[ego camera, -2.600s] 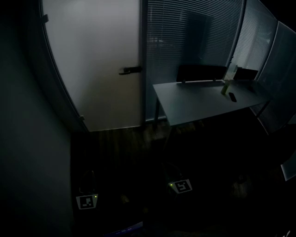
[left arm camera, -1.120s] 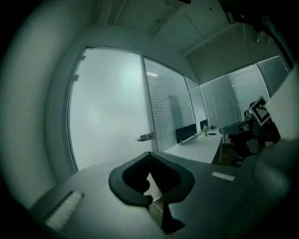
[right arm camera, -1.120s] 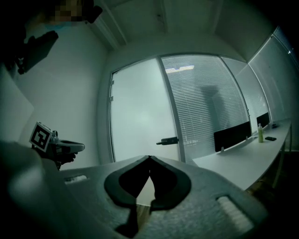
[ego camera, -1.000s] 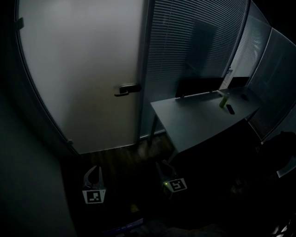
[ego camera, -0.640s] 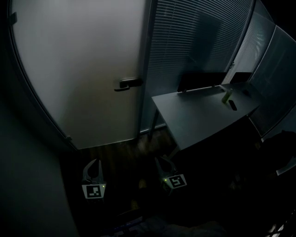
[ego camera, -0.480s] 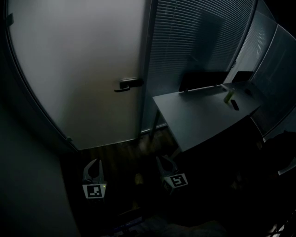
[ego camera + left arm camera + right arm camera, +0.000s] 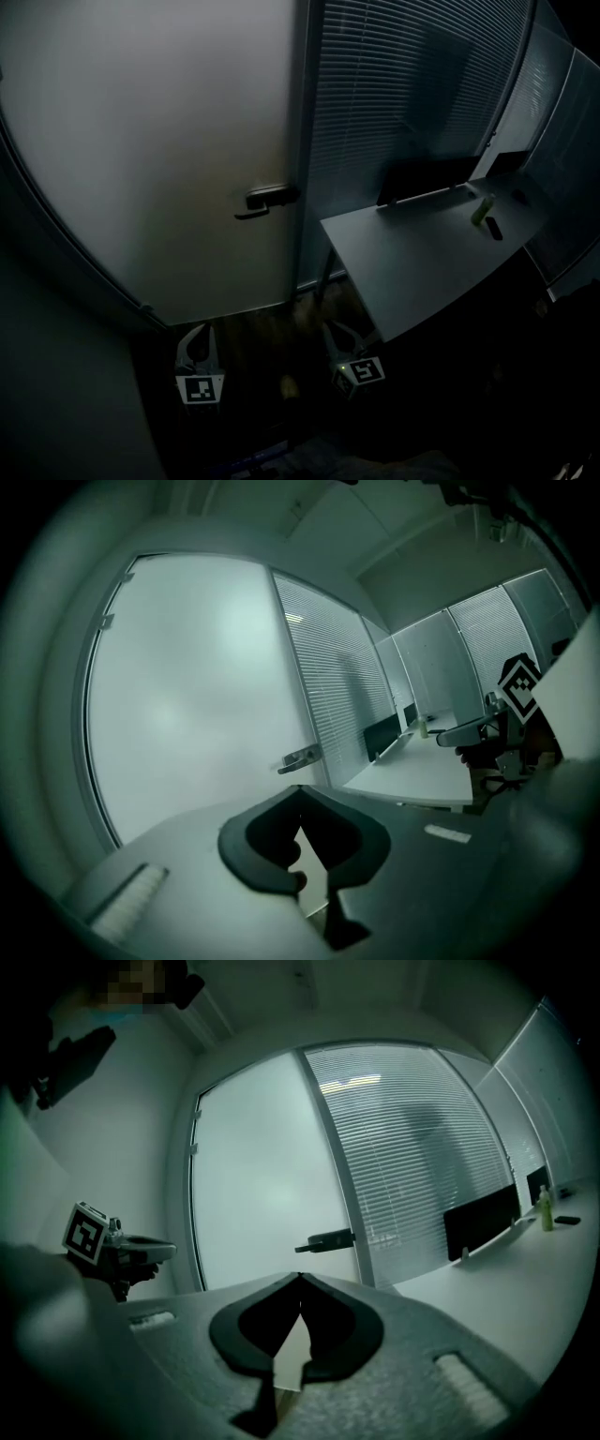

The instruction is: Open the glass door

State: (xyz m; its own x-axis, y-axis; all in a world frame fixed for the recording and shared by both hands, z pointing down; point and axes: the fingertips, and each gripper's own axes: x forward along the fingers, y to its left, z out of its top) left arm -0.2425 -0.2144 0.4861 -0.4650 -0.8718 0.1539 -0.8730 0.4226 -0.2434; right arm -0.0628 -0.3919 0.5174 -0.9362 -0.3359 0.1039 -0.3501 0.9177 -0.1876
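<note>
The frosted glass door (image 7: 159,131) stands closed ahead, pale in a dim room. Its dark lever handle (image 7: 267,199) sits at the door's right edge, pointing left. In the head view my left gripper (image 7: 197,339) and right gripper (image 7: 336,336) hang low near the floor, both well below and short of the handle. From the left gripper view the handle (image 7: 302,757) lies just above my left gripper (image 7: 300,793), whose tips meet, shut and empty. In the right gripper view the handle (image 7: 328,1239) is straight ahead above my right gripper (image 7: 300,1279), also shut on nothing.
Right of the door runs a glass partition with closed blinds (image 7: 403,94). A grey desk (image 7: 412,258) juts out close to my right gripper, carrying a dark monitor (image 7: 427,178), a green bottle (image 7: 481,210) and a small dark object (image 7: 494,228). A plain wall (image 7: 56,375) closes the left side.
Door and handle have grown larger and nearer in the head view. Both grippers have moved forward toward the door, jaws unchanged and still shut.
</note>
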